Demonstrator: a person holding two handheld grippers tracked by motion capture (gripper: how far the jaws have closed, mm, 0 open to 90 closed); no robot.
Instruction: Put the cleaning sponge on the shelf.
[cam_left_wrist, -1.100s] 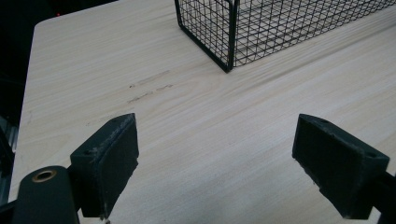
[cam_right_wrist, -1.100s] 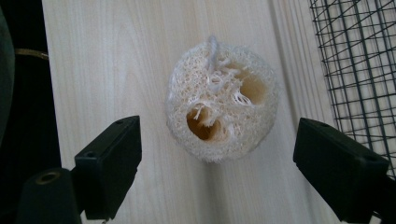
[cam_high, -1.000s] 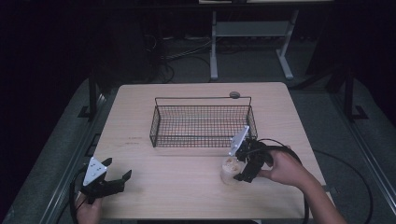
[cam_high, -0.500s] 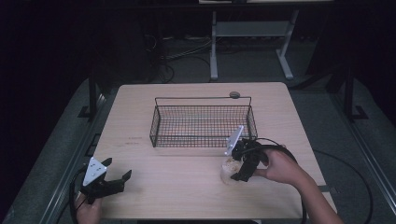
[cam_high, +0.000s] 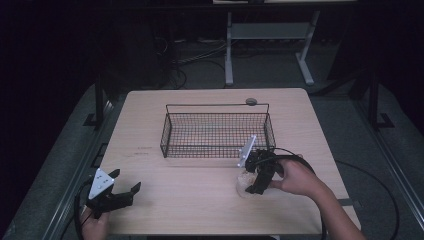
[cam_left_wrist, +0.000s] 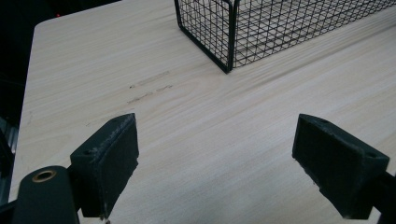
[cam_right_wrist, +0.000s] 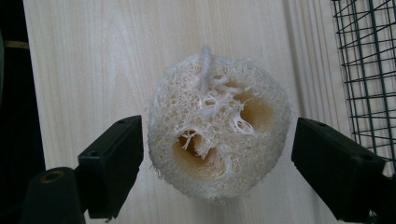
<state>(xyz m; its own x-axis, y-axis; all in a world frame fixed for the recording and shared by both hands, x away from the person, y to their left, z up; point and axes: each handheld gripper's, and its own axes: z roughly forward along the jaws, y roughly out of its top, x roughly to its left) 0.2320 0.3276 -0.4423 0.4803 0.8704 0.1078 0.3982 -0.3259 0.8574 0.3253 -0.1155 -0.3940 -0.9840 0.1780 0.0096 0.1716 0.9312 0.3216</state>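
A pale round loofah sponge (cam_right_wrist: 217, 140) with a short string loop lies on the wooden table (cam_high: 200, 200), in front of the basket's right end (cam_high: 242, 183). My right gripper (cam_right_wrist: 217, 158) points down over it with a jaw on each side. The jaws have just been closing, but narrow gaps still separate the pads (cam_right_wrist: 116, 158) from the sponge. In the high view this gripper (cam_high: 252, 186) is held by a hand at the right. My left gripper (cam_high: 125, 192) rests open near the table's front left corner, with nothing between its jaws (cam_left_wrist: 215, 163).
A black wire basket (cam_high: 215, 105) stands at the middle of the table; its corner (cam_left_wrist: 229, 37) is ahead of the left gripper and its mesh (cam_right_wrist: 369, 70) is beside the sponge. A small grey round thing (cam_high: 251, 101) sits by the far edge.
My right gripper has shifted slightly left and settled around the loofah, with its jaws narrower. The left gripper has not moved.
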